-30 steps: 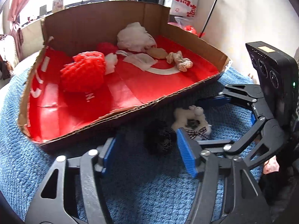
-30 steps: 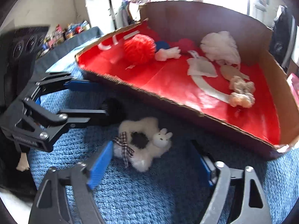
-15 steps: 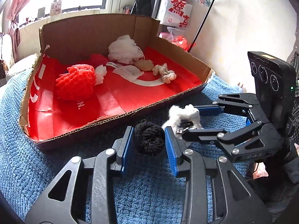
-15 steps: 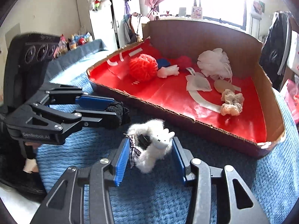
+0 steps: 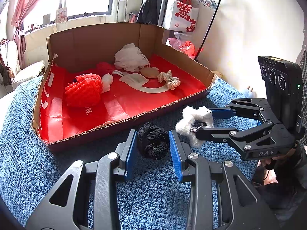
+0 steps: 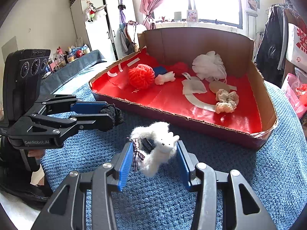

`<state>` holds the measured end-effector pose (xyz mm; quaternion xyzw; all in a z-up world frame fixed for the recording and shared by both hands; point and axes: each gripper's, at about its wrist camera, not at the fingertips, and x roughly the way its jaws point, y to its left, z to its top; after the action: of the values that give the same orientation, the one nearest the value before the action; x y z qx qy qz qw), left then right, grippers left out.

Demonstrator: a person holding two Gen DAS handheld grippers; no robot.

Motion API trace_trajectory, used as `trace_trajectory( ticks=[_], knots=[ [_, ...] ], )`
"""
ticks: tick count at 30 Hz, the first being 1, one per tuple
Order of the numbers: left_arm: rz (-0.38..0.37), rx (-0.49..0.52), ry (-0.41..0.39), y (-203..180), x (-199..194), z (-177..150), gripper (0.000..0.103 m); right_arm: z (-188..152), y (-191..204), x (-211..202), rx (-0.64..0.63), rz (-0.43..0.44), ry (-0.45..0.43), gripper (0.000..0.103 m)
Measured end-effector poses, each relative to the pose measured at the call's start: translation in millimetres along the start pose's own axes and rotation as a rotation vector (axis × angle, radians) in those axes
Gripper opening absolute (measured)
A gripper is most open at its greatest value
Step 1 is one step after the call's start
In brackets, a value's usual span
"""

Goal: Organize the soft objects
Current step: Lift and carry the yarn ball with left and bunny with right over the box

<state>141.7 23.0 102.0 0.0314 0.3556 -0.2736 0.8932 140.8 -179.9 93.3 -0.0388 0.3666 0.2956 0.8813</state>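
Note:
My left gripper (image 5: 152,143) is shut on a black knit scrunchie (image 5: 152,142), held above the blue blanket; it also shows in the right wrist view (image 6: 112,115). My right gripper (image 6: 154,153) is shut on a white fluffy bunny scrunchie (image 6: 159,147) with a checked bow, also seen in the left wrist view (image 5: 193,122). Both are just in front of a cardboard box with a red lining (image 5: 122,103), which holds a red knit ball (image 5: 83,91), a white mesh pouf (image 5: 130,57), a beige scrunchie (image 5: 169,79) and white cloth pieces (image 5: 135,78).
A blue knit blanket (image 5: 28,153) covers the surface under the box. A clothes rack (image 5: 182,9) with a white bag stands behind the box. A white wardrobe (image 6: 97,25) and a cluttered shelf (image 6: 73,55) are at the left of the right wrist view.
Both grippers closed from wide open onto their scrunchies and lifted them off the blanket; the view rose and pulled back a little from the box.

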Motion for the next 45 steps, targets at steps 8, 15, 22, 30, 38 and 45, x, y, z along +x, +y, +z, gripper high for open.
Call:
trace_trajectory(
  ticks=[8,15,22,30,38,45],
  knots=[
    [0.001,0.007,-0.023,2,-2,14,0.032,19,-5,-7,0.003,0.010,-0.050,0.048],
    [-0.007,0.016,0.005,16,23,47,0.032,54,-25,13,0.016,0.019,-0.062,0.048],
    [0.035,0.074,0.073,27,63,72,0.032,75,-53,51,0.038,0.030,0.025,0.048],
    [0.062,0.119,0.160,32,102,79,0.032,82,-73,86,0.051,0.026,0.117,0.048],
    [0.068,0.129,0.182,34,114,82,0.032,81,-78,102,0.038,0.008,0.152,0.048],
    [0.076,0.143,0.179,33,117,82,0.032,81,-79,104,0.034,0.003,0.147,0.049]
  ],
)
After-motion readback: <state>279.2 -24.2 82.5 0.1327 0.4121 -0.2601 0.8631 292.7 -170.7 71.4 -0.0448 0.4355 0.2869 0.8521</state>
